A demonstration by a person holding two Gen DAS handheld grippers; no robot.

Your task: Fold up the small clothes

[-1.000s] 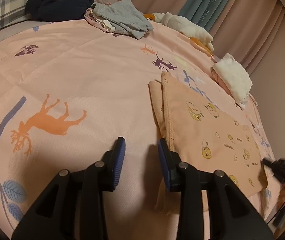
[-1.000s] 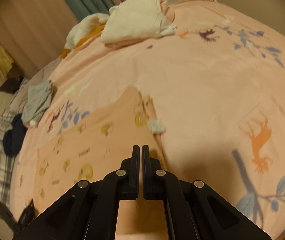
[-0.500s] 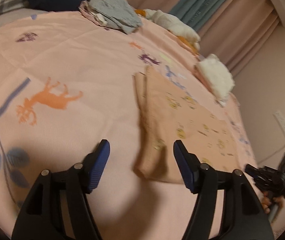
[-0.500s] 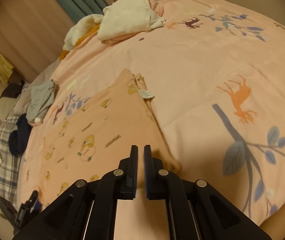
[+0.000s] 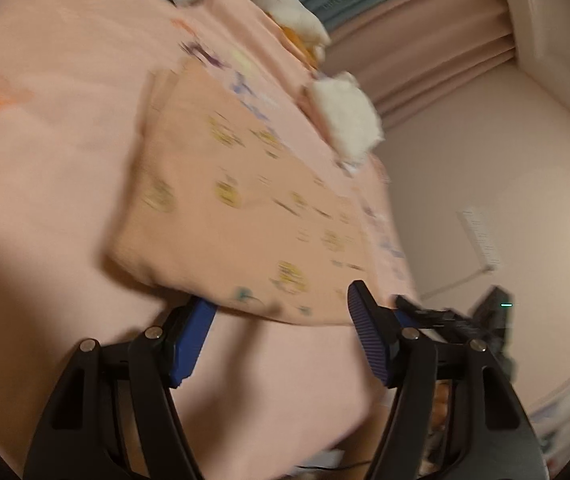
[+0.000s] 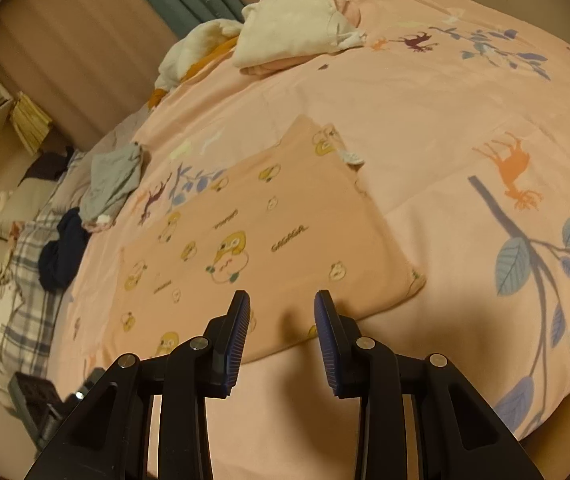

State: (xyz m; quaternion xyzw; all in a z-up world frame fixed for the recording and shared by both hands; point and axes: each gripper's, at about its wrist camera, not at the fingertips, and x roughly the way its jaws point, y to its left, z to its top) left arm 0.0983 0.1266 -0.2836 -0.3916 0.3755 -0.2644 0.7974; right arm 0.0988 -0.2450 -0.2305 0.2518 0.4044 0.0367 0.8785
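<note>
A folded peach garment (image 6: 253, 232) printed with yellow ducks lies flat on the pink bedspread (image 6: 445, 120). My right gripper (image 6: 283, 320) hangs over the garment's near edge. Its jaws are opening and nothing is pinched between them. In the left wrist view the same garment (image 5: 225, 200) is blurred by motion. My left gripper (image 5: 281, 320) stands wide open at the garment's near edge, and its pads do not press on the cloth. The tip of its left finger (image 5: 189, 340) is partly hidden behind that edge. The right gripper shows as a black shape (image 5: 465, 320) beyond my right finger.
A stack of folded white clothes (image 6: 293, 32) sits at the bed's far side, with more white and orange cloth (image 6: 193, 60) beside it. A grey garment (image 6: 113, 180), a dark blue one (image 6: 63, 252) and a plaid pillow (image 6: 17, 300) lie at the left. Curtains (image 6: 85, 40) and a wall (image 5: 485, 160) border the bed.
My right jaws went from shut to parted and drew back to the garment's near edge. My left jaws spread wider, and that view swung right toward the wall.
</note>
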